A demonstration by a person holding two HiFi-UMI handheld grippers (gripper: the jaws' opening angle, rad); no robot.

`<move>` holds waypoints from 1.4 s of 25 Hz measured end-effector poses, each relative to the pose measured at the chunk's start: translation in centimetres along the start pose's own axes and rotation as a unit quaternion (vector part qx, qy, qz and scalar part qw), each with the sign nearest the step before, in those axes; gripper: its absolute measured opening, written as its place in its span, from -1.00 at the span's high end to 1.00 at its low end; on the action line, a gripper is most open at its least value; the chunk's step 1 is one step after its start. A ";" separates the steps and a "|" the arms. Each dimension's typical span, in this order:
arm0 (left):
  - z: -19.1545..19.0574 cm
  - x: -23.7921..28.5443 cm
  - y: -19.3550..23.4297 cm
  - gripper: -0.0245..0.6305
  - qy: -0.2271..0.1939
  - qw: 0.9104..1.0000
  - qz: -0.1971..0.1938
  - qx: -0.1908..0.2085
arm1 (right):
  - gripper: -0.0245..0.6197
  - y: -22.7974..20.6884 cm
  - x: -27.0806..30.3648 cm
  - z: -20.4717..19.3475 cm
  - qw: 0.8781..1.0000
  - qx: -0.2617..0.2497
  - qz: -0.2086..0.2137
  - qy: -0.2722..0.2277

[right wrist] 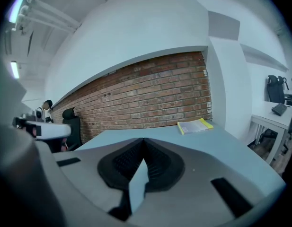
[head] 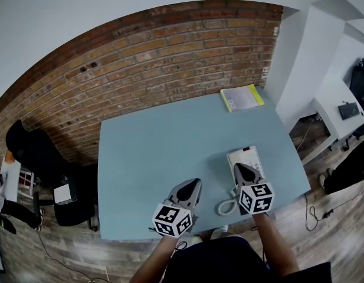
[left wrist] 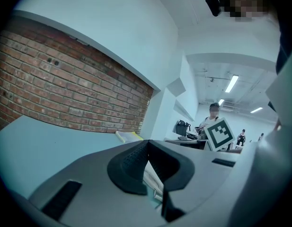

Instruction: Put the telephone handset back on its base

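A white telephone [head: 245, 155] lies on the pale blue table [head: 152, 158] near its front right edge. Its coiled white cord [head: 226, 207] hangs by the table's front edge. My right gripper [head: 238, 166] [right wrist: 143, 141] hovers over the phone's near half and hides the handset; its jaws are shut with nothing between them. To the phone's left, my left gripper [head: 196, 182] [left wrist: 146, 143] is over bare table with its jaws shut and nothing in them. Below its tips something white and ribbed [left wrist: 153, 178] shows.
A yellow-edged booklet [head: 242, 98] [right wrist: 195, 126] lies at the table's far right corner, against the brick wall [head: 170, 58]. A black chair [head: 34, 152] stands to the left, and a white desk [head: 341, 108] and cables on the floor to the right.
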State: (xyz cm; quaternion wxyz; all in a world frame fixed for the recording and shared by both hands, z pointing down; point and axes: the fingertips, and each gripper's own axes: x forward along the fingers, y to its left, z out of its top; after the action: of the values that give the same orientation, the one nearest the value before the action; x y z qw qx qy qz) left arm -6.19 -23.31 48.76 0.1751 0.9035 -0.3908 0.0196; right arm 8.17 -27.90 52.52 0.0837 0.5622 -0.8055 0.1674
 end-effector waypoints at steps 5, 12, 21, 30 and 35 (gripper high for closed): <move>0.1 -1.4 0.0 0.90 -0.002 1.000 -0.004 0.002 | 0.89 2.1 -1.3 0.8 1.000 0.000 0.005 -0.015; -0.1 -3.3 -0.6 0.90 -0.004 1.000 -0.017 0.009 | 0.89 4.7 -3.1 0.8 1.000 -0.002 0.014 -0.024; -0.5 -6.3 -0.6 0.90 -0.010 1.000 -0.013 0.004 | 0.89 7.7 -4.9 0.1 0.999 0.001 0.027 -0.031; -1.4 -9.0 -0.4 0.90 -0.012 1.000 -0.019 0.007 | 0.89 9.6 -5.8 -1.0 0.999 0.011 0.020 -0.039; -1.0 -9.9 0.0 0.90 -0.017 1.000 -0.022 0.011 | 0.89 10.4 -6.1 -0.8 0.999 0.017 0.019 -0.047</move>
State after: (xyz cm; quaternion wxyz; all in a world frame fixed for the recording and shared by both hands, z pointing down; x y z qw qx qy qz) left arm -12.96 -16.09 48.00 0.1589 0.9138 -0.3737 0.0047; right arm 0.51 -19.04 49.47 0.0329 0.5553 -0.8162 0.1559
